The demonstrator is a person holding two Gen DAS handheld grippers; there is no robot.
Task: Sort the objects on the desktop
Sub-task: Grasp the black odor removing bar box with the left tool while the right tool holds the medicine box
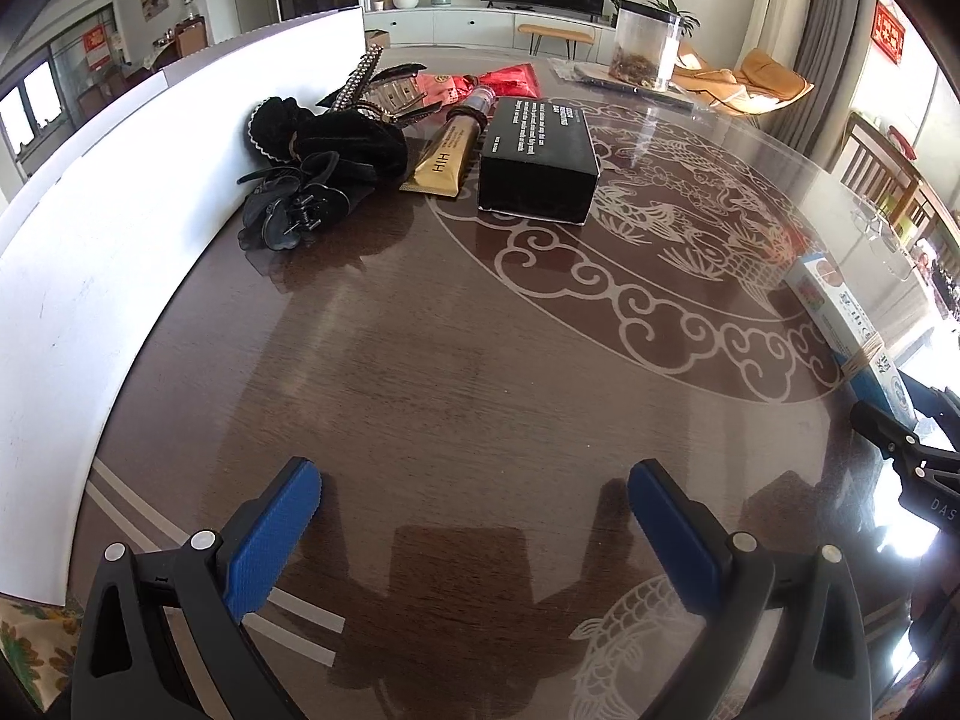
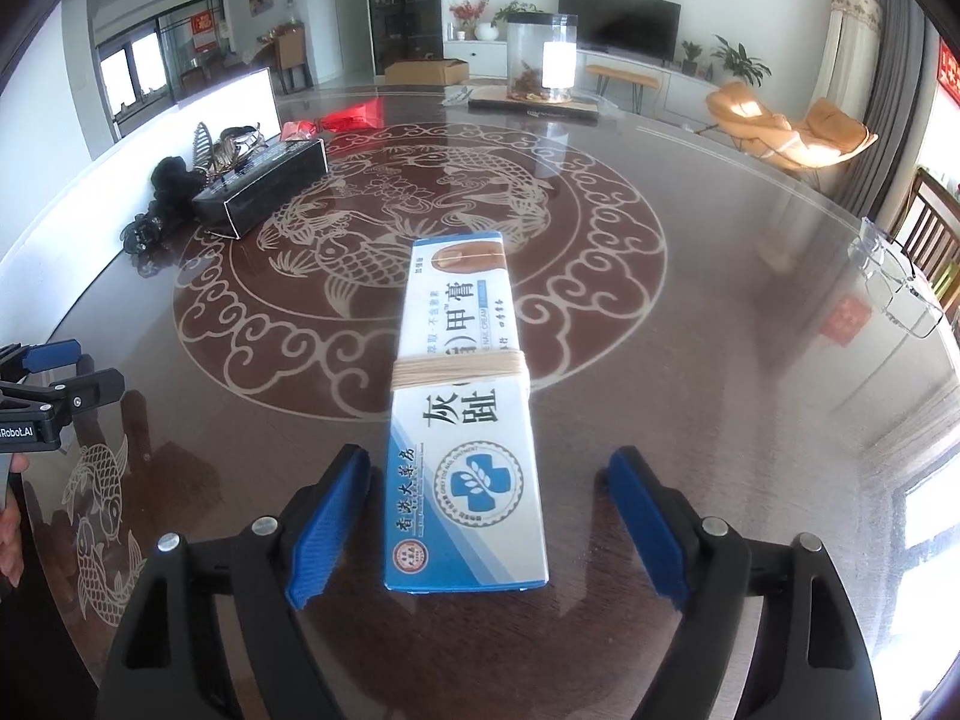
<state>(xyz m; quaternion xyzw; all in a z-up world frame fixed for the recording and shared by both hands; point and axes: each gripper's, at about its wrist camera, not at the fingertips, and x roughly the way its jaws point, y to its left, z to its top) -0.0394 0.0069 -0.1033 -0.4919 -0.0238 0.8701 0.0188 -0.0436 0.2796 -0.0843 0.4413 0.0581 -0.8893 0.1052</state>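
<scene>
Where my right gripper [image 2: 486,516] points, a long white-and-blue carton [image 2: 465,420] lies flat on the dark wooden table [image 2: 690,420], printed with Chinese characters and a round blue cross emblem, and bound across its middle by a band of pale rubber bands [image 2: 459,369]. Its near end sits between my 2 blue pads, its length running toward 12 o'clock. My right jaws stand wide apart; neither pad touches the carton, with a gap on each side, narrower on the left.

My left gripper [image 1: 474,531] is spread just as wide over bare wood and holds nothing. At its 12 o'clock lies a black box [image 1: 537,159] with white lettering, a gold tube [image 1: 447,159] just beside it at 11 o'clock, and a heap of black hair accessories [image 1: 324,168] against a white board [image 1: 90,276] farther left.

From the left wrist view the carton is cut off at 3 o'clock. Red packets [image 1: 498,81] behind the box are partly hidden, and I cannot read the box's small print.
</scene>
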